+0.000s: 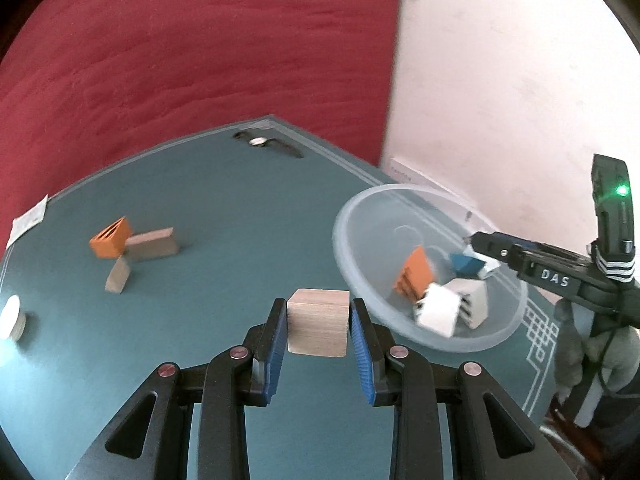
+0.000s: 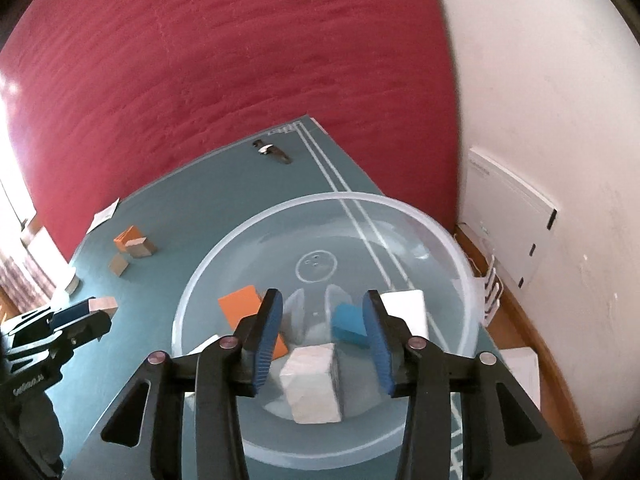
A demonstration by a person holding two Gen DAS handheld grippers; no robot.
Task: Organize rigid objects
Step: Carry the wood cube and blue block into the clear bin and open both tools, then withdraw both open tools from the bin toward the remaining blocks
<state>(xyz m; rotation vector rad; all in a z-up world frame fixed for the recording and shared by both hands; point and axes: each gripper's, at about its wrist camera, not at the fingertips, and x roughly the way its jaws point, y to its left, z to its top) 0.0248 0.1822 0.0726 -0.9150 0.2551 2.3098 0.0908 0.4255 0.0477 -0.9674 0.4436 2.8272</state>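
My left gripper is shut on a pale wooden cube and holds it above the teal table, just left of a clear plastic bowl. The bowl holds an orange block, a blue block and white blocks. My right gripper is open and empty over the bowl, above its blue block, orange block and white block. An orange block and two wooden blocks lie at the table's left.
A black wristwatch lies near the table's far edge. A paper slip sits at the left edge and a round white object nearer. A red wall stands behind; a white wall with a white box is to the right.
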